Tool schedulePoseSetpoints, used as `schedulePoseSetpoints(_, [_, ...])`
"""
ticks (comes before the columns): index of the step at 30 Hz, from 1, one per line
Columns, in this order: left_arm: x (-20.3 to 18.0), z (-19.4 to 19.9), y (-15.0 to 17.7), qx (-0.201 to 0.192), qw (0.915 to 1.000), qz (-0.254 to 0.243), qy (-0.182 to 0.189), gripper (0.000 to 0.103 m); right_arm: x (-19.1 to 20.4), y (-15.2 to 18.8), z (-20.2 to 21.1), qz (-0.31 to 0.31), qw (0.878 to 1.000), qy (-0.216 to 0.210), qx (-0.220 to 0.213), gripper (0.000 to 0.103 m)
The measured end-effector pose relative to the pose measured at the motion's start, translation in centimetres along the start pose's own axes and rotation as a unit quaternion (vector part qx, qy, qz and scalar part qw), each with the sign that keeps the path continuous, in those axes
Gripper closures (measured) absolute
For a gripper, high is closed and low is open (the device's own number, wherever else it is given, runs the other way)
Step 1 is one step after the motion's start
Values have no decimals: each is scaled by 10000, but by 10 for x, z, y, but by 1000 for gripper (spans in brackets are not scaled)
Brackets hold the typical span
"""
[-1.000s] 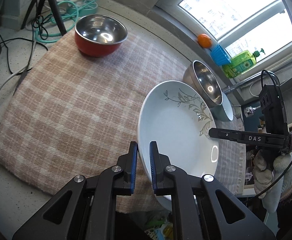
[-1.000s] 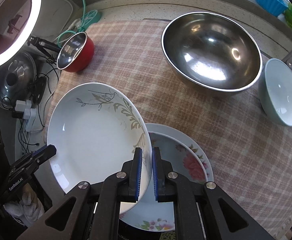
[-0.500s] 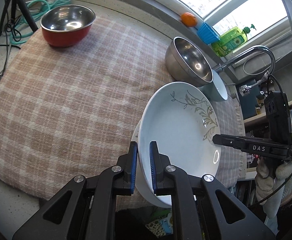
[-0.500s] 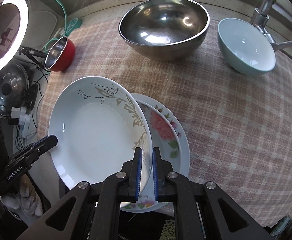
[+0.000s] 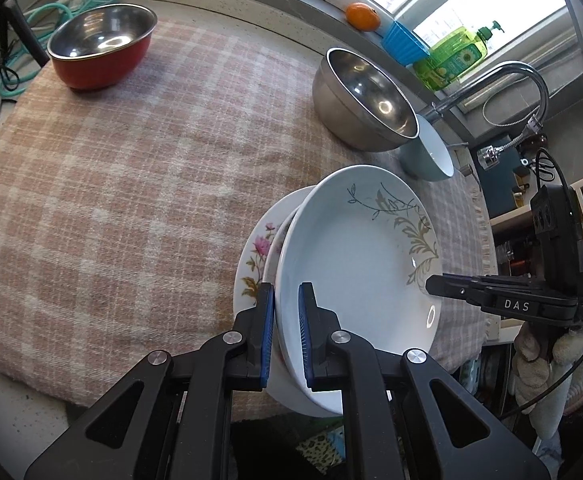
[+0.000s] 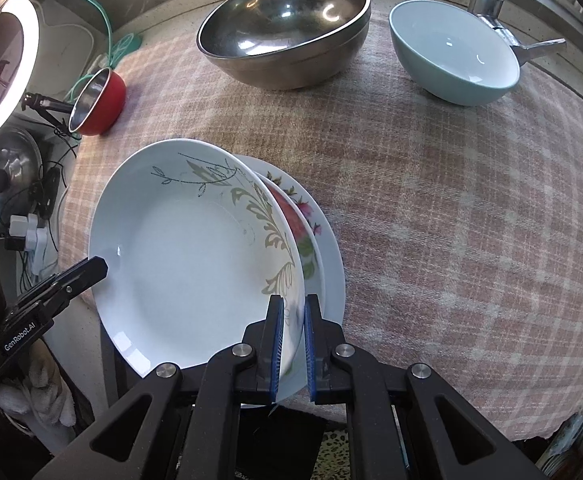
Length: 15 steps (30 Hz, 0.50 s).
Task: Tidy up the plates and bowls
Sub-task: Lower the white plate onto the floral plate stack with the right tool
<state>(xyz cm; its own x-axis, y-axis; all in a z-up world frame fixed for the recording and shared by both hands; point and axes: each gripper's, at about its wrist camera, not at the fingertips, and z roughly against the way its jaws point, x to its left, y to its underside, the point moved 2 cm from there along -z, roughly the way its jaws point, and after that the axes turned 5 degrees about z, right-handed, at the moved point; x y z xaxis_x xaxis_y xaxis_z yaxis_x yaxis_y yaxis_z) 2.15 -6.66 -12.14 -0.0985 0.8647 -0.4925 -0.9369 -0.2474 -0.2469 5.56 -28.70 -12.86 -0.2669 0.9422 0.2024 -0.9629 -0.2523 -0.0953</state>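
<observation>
The left gripper (image 5: 285, 332) and the right gripper (image 6: 291, 344) each have their jaws closed narrow on the rim of the same leaf-pattern plate (image 5: 355, 264), at opposite edges. The plate is tilted and sits over the flowered plate (image 5: 257, 252), which lies on the checked cloth (image 5: 131, 200) near the front edge of the tabletop (image 5: 15, 404). Whether the two plates touch cannot be told.

Surrounding items:
- Large steel bowl (image 6: 287, 28): on the cloth beyond the plates, well apart from them.
- Pale blue bowl (image 6: 455, 56): just beside the steel bowl, near the tap (image 5: 503, 80).
- Red bowl with steel interior (image 5: 101, 50): at the far corner of the cloth, next to a tripod leg and cables.
- Window ledge: an orange (image 5: 363, 16), a blue container (image 5: 403, 42) and a green soap bottle (image 5: 455, 60).
- Ring light (image 6: 3, 76): at the left edge of the right wrist view.

Nothing stands between the held plate and the flowered plate beneath it.
</observation>
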Motion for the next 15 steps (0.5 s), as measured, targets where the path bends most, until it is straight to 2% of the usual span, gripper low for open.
schedulePoseSetpoints(15, [-1,-9,5,85,9999,16,-89,93,-2,5,-8,20,9999,59,104,94])
